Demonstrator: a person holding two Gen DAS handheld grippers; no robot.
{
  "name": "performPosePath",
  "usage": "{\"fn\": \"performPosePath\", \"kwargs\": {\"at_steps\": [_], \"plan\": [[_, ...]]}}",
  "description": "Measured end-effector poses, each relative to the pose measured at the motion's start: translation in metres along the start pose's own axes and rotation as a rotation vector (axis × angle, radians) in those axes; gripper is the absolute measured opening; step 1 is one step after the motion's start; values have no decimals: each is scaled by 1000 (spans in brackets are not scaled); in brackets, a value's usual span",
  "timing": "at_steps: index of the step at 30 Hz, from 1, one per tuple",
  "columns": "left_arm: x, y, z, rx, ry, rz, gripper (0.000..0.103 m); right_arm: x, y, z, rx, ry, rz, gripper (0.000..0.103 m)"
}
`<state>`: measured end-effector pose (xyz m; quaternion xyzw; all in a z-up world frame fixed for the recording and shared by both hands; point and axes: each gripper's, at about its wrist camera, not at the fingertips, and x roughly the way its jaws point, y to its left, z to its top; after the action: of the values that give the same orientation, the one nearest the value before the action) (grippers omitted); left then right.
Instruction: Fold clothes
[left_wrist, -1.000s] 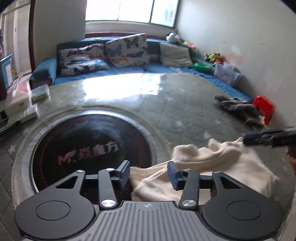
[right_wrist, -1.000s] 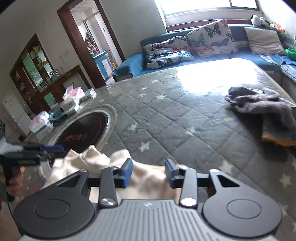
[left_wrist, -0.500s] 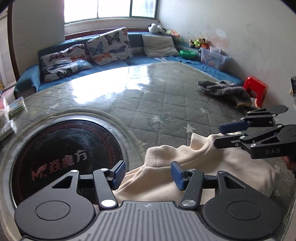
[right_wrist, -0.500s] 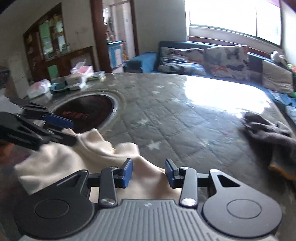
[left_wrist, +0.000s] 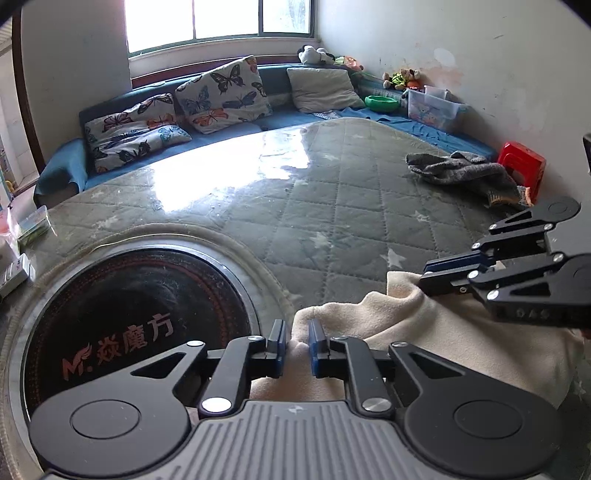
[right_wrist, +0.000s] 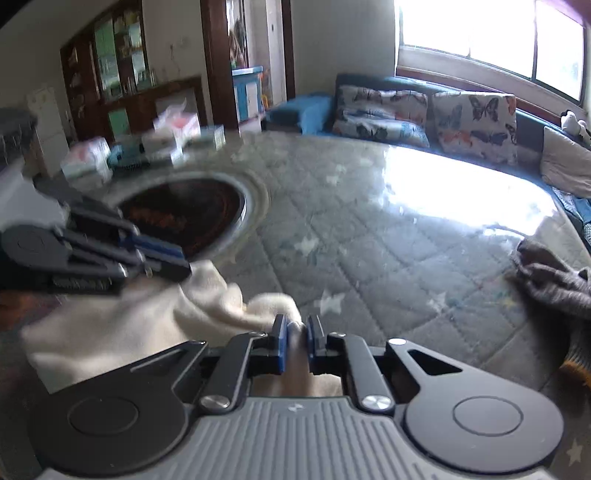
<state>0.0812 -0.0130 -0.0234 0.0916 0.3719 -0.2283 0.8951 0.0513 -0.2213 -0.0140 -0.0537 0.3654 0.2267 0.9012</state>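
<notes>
Pinching cream garment (left_wrist: 454, 332) edges, both claws.

A soft, fleecy cream garment (left_wrist: 443, 332) is seen, matt and napped. The quilted table cover (left_wrist: 351, 221) is overlaid with glossy clear film. The round black inset (left_wrist: 136, 306) looks smooth and glassy. Matt black plastic with bright metal rivets forms the left gripper (left_wrist: 297, 343).

Ahead of the cream garment (left_wrist: 424, 332), the quilted counter (left_wrist: 332, 206) lies open toward the sofa cushions (left_wrist: 218, 96), hemmed by the round black hotplate (left_wrist: 122, 317) on the left, boxes (right_wrist: 162, 144) beyond, and a grey garment (left_wrist: 465, 175) far right.
</notes>
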Motion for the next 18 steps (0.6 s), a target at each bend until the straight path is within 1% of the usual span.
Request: {"fn": "performPosePath", "kwargs": {"at_steps": [2, 4, 6, 10, 12, 13, 14, 18], "plan": [[-5, 4, 1, -19, -8, 20, 18, -1, 1, 1, -5, -6, -16, 11], [-17, 10, 1, -55, -18, 14, 17, -1, 3, 1, -10, -13, -32, 11], [-34, 12, -2, -80, -37, -21, 17, -10, 5, 2, -19, -34, -29, 14], [-61, 3, -17, -76, -40, -86, 18, -31, 29, -1, -105, -49, 30, 16], [-67, -1, -27, -79, -23, -116, 18, -32, 40, -4, -132, -42, 53, 23], [-68, -2, -32, -83, -13, -123, 18, -31, 45, -5, -140, -41, 57, 25], [-68, -3, -38, -88, -3, -125, 18, -27, 47, -5, -138, -37, 57, 26], [-66, 0, -60, -87, 26, -81, 18, -6, 48, -5, -93, 0, 40, 26]]}}
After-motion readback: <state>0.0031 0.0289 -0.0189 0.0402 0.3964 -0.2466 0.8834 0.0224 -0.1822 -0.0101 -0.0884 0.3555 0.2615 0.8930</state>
